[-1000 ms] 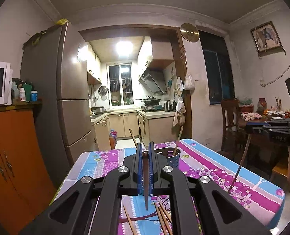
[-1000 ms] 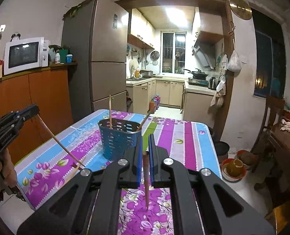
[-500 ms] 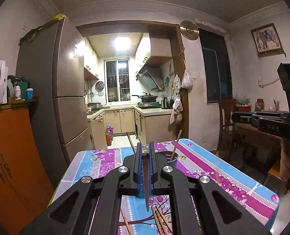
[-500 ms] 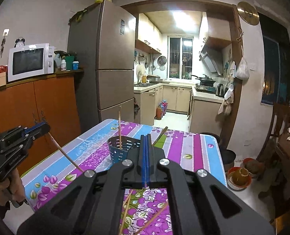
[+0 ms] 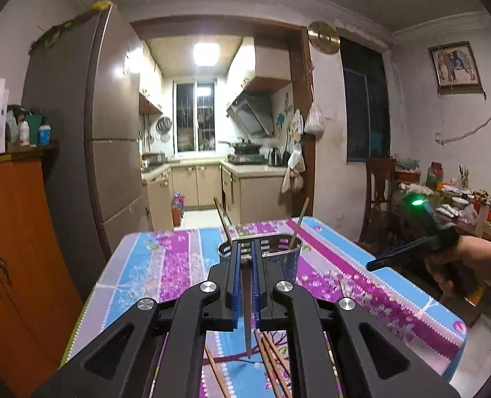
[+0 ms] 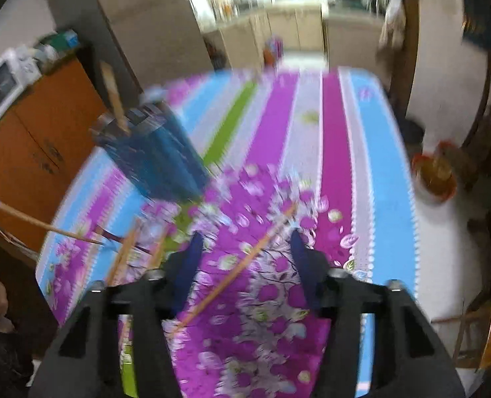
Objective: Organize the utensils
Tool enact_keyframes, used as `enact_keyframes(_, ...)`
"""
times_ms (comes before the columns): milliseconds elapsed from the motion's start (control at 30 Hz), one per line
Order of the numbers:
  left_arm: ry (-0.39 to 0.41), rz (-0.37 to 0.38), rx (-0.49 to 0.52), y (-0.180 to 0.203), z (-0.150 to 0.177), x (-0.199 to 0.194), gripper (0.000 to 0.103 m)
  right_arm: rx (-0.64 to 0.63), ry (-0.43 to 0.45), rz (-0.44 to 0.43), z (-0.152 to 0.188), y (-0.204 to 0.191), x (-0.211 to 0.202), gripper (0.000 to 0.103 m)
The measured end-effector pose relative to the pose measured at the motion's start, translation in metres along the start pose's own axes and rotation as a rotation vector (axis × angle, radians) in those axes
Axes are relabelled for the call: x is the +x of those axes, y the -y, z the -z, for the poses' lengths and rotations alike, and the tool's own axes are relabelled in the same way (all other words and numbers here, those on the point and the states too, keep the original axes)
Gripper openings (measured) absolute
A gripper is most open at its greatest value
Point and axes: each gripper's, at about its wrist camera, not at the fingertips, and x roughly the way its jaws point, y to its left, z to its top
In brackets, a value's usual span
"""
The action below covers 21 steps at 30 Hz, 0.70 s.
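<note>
My left gripper [image 5: 244, 258] is shut on a brown chopstick [image 5: 246, 311] that hangs down between its pads above the table. Just beyond it stands the blue perforated utensil holder [image 5: 280, 255] with two chopsticks in it. Several loose chopsticks [image 5: 272, 361] lie on the cloth below. In the blurred right wrist view my right gripper [image 6: 244, 242] is open and empty, tilted down over a loose chopstick [image 6: 242, 265] on the table. The holder [image 6: 156, 159] is to its upper left. The left gripper's chopstick [image 6: 39, 225] shows at the left edge.
The table carries a floral striped cloth [image 5: 361, 265]. An orange cabinet [image 5: 10, 248] with a microwave and a tall fridge [image 5: 112, 132] stand left. A chair and a cluttered side table [image 5: 461, 205] stand right. A bowl [image 6: 436, 175] sits on the floor.
My right gripper let its chopstick go into the holder, then opened wide and tilted down toward a loose chopstick on the table. My left gripper kept its chopstick and stayed near the holder.
</note>
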Motion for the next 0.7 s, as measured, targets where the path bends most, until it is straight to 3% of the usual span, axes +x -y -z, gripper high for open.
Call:
enact_keyframes(33, -0.014, -0.001, 0.000, -0.003, 0.001, 0.005, 0.007, 0.004, -0.069, 0.011, -0.011, 0.010, 0.023, 0.023)
enact_keyframes(67, -0.028, -0.004, 0.003, -0.005, 0.002, 0.011, 0.007, -0.001, -0.108, 0.025, -0.017, 0.016, 0.039, 0.020)
enact_keyframes(267, -0.035, -0.001, 0.005, -0.007, 0.002, 0.027, 0.007, 0.067, -0.230, 0.021, -0.044, 0.039, 0.097, 0.020)
enact_keyframes(500, -0.032, 0.026, 0.024, 0.005, 0.002, 0.033, 0.008, 0.077, -0.242, 0.056, -0.046, 0.042, 0.119, 0.019)
enact_keyframes(567, -0.030, 0.021, 0.021, 0.004, 0.003, 0.034, 0.008, 0.055, -0.239, 0.092, -0.045, 0.036, 0.121, 0.010)
enact_keyframes(700, -0.029, 0.006, 0.003, 0.002, 0.002, 0.031, 0.007, -0.003, -0.221, 0.138, -0.044, 0.020, 0.122, 0.007)
